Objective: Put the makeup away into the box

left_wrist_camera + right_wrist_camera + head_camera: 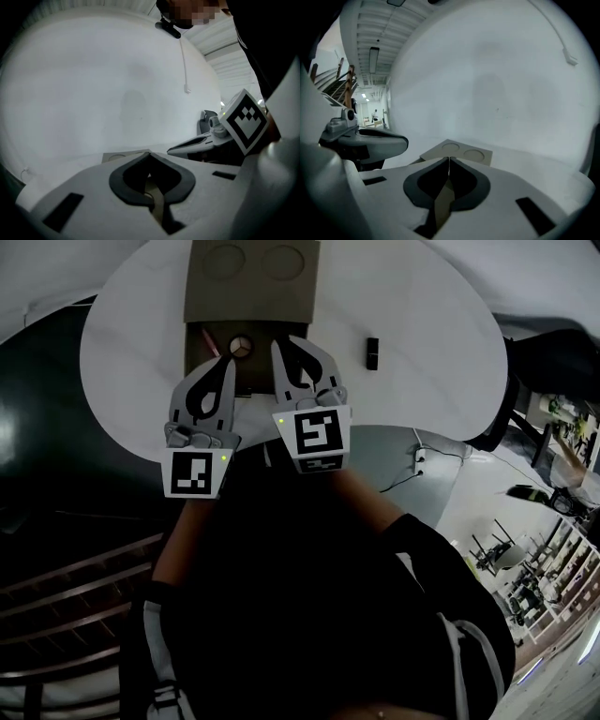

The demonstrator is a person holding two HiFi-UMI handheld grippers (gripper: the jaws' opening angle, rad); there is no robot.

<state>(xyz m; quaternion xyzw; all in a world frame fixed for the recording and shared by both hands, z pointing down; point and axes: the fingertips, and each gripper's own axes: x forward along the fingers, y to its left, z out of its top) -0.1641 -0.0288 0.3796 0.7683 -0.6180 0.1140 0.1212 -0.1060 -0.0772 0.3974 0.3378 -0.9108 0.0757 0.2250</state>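
**Both claws empty over the box, one black stick left out**

Looks like we're sitting between pickups here. The right claw (284,345) is hanging clenched on nothing, tips pressing together. The left claw (228,364) is doing the same just beside it, at its 9 o'clock. Both are hovering over the near edge of the box (214,334), pointing away from the person and tipping slightly down, with their marker cubes facing the head camera.

The box is sitting at 12 o'clock on the white table (441,324) with its lid (251,282) flipped back. A round thing (241,347), maybe a compact, is lying inside.

A small black stick (372,352), probably makeup, is lying on the table at about 2 o'clock from the right claw, well apart from the box. I'm guessing the next move is the right claw's: opening up, swinging over, dropping onto the stick and lining the jaws across its narrow side. It's small, so a nudge could be sending it skidding.
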